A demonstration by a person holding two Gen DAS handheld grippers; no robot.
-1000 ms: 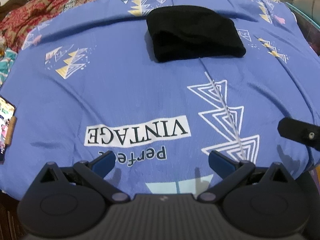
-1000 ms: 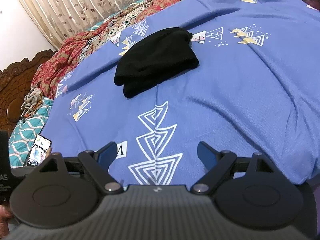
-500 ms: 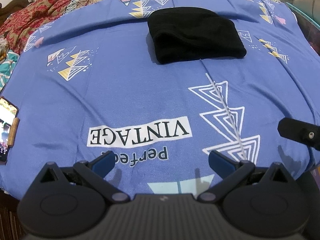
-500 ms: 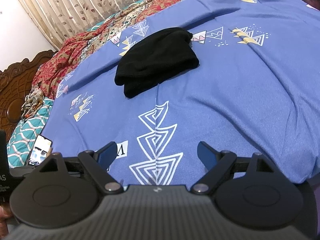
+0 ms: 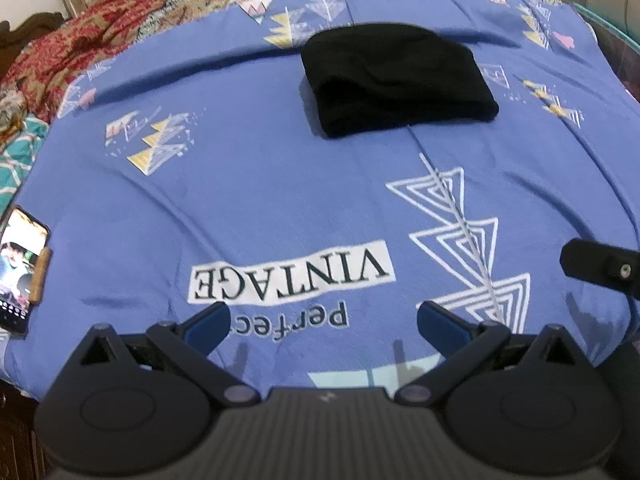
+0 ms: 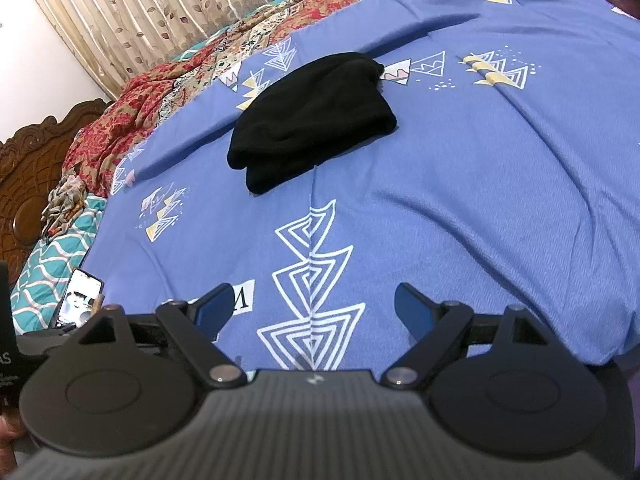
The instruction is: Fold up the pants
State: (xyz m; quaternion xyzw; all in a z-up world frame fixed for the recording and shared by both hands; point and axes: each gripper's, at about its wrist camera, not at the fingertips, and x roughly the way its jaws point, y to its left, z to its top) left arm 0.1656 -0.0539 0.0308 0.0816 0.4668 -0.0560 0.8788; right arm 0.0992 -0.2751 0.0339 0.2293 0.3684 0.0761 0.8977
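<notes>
Both claws, the left gripper (image 5: 322, 322) and right gripper (image 6: 314, 306), hang spread and empty at the bed's (image 5: 280, 200) near edge, well apart from the black pants (image 5: 396, 80), whose loose bundle could slump open if nudged.

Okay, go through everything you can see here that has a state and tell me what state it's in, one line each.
Black fabric pants: folded into a compact bundle, lying on the bed.
Blue patterned bedsheet: spread out, lightly creased.
Smartphone: screen lit, lying at the sheet's edge.
Left gripper: open, holding nothing.
Right gripper: open, holding nothing.
</notes>
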